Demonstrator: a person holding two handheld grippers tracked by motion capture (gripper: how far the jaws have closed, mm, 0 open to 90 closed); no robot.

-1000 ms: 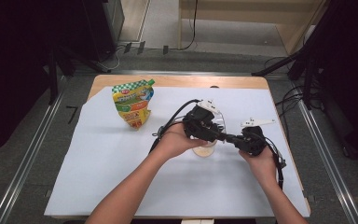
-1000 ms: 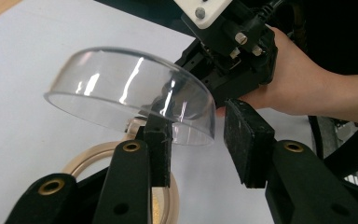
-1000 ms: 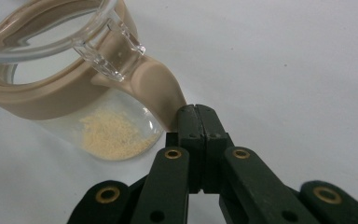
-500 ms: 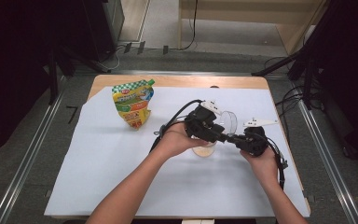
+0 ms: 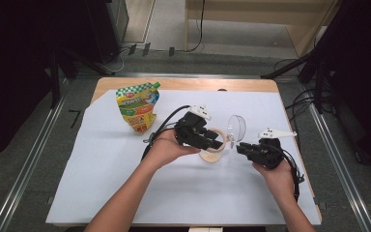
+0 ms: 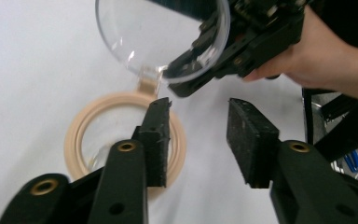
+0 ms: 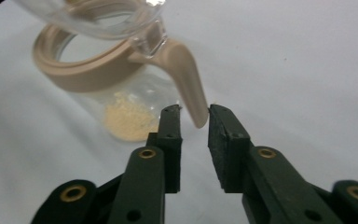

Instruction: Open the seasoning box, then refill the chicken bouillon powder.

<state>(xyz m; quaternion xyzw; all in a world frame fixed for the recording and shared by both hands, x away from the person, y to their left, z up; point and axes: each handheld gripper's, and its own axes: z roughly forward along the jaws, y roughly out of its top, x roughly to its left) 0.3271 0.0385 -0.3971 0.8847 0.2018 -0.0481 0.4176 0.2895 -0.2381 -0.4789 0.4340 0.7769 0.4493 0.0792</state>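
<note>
A glass jar [image 5: 212, 154] with a beige rim [image 6: 81, 140] stands mid-table. Its clear lid [image 5: 235, 128] is swung up on the hinge. A little pale powder [image 7: 126, 119] lies at the jar's bottom. My left gripper [image 5: 218, 142] is open at the jar's top; in the left gripper view [image 6: 198, 105] one jaw hangs over the rim and the other is outside it. My right gripper [image 5: 239, 147] is just right of the jar. Its jaws [image 7: 193, 109] stand narrowly apart around the tip of the beige lever [image 7: 186, 70], not clamped on it.
A green and yellow pouch [image 5: 137, 106] stands upright at the back left of the white sheet [image 5: 125, 193]. The wooden table edge [image 5: 183, 84] runs behind. Cables trail from both grippers.
The clear lid has swung up and to the right, away from the jar's mouth. Both grippers stay by the jar, and the left one has shifted slightly left.
</note>
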